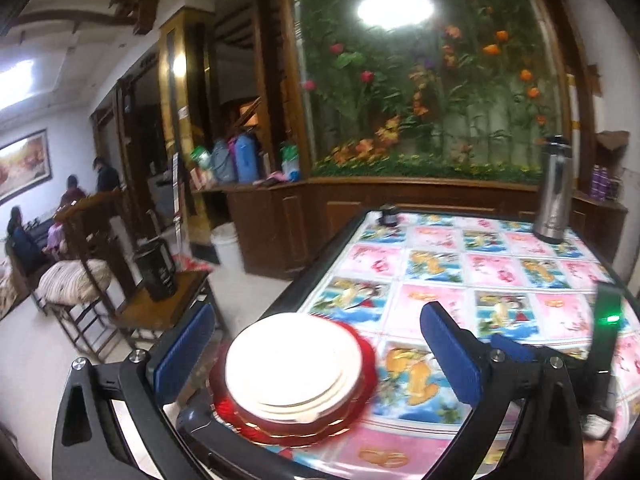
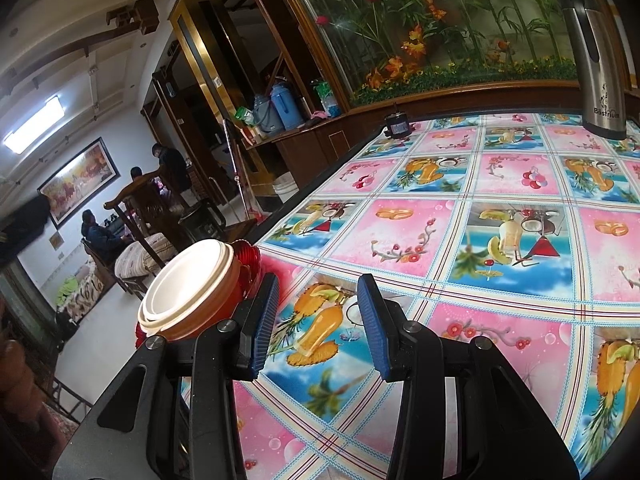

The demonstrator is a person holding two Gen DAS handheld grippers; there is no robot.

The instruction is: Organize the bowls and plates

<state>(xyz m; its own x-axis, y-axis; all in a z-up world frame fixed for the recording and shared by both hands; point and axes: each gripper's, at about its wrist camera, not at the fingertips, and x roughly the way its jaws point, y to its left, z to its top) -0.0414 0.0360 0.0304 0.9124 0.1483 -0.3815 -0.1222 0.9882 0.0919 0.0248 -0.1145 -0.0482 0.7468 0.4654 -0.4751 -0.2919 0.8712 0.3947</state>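
My left gripper (image 1: 316,352) hangs wide open over the stack (image 1: 294,372) at the tabletop's (image 2: 440,216) near-left edge; right gripper (image 2: 316,320) open, empty (nothing touching) — a nudge could tip it off.

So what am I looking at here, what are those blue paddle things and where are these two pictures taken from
Those blue paddles are the fingers of two clamps a person carries, one in each hand. Each clamp has a camera looking along its fingers. One picture comes from the left hand-held gripper, which is open around a stack of white bowls sitting on red plates. The other comes from the right hand-held gripper, open and holding nothing. The stack stands near the edge of a table with a fruit-patterned cloth. A steel flask stands at the far side.
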